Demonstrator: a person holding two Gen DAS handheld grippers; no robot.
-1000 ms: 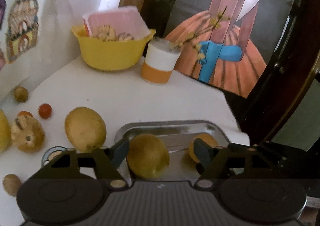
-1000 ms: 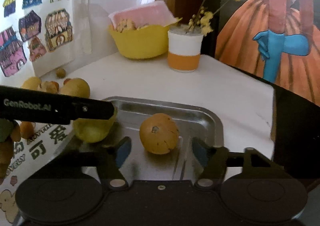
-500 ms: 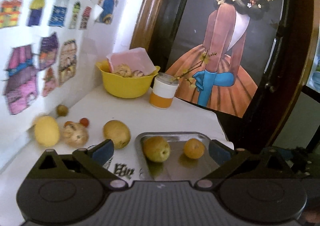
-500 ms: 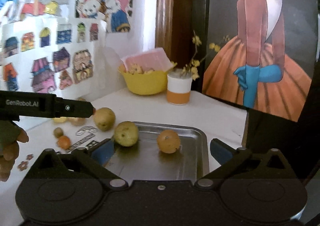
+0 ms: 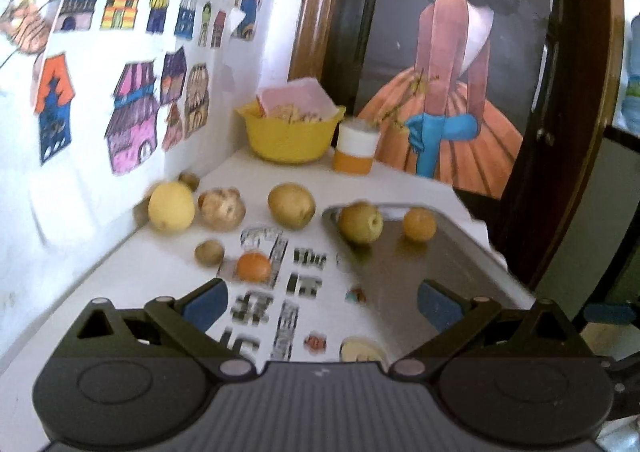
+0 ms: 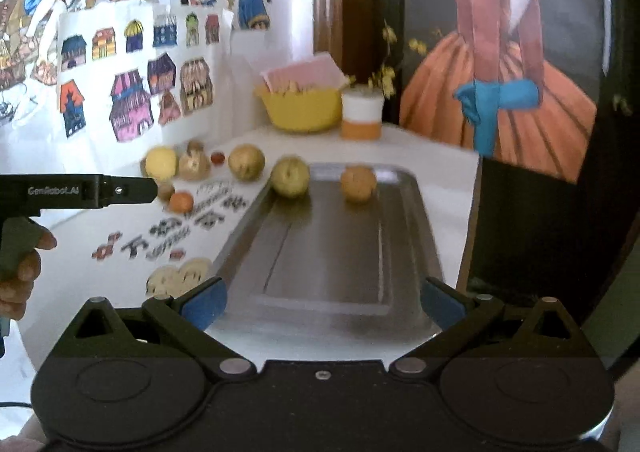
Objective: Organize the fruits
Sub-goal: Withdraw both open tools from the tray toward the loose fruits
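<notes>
both grippers hung wide apart and empty above the white table (image 5: 168, 276): the left gripper (image 5: 322, 302) over the printed table top, the right gripper (image 6: 324, 302) over the near end of the metal tray (image 6: 416, 211), whose long floor lay bare between its blue pads. a hand (image 6: 18, 276) gripped the left tool's handle at the right view's left edge. two fruits sat at the tray's far end, well ahead of both sets of tongs: a greenish pear (image 5: 360, 222) by the left rim and an orange fruit (image 5: 419, 225) right of it. at least six more fruits lay loose on the table left of the tray, among them a small orange (image 5: 253, 267) nearest the left gripper. at the far edge stood one yellow bowl (image 5: 289, 135) and one white-and-orange cup (image 5: 357, 149)
</notes>
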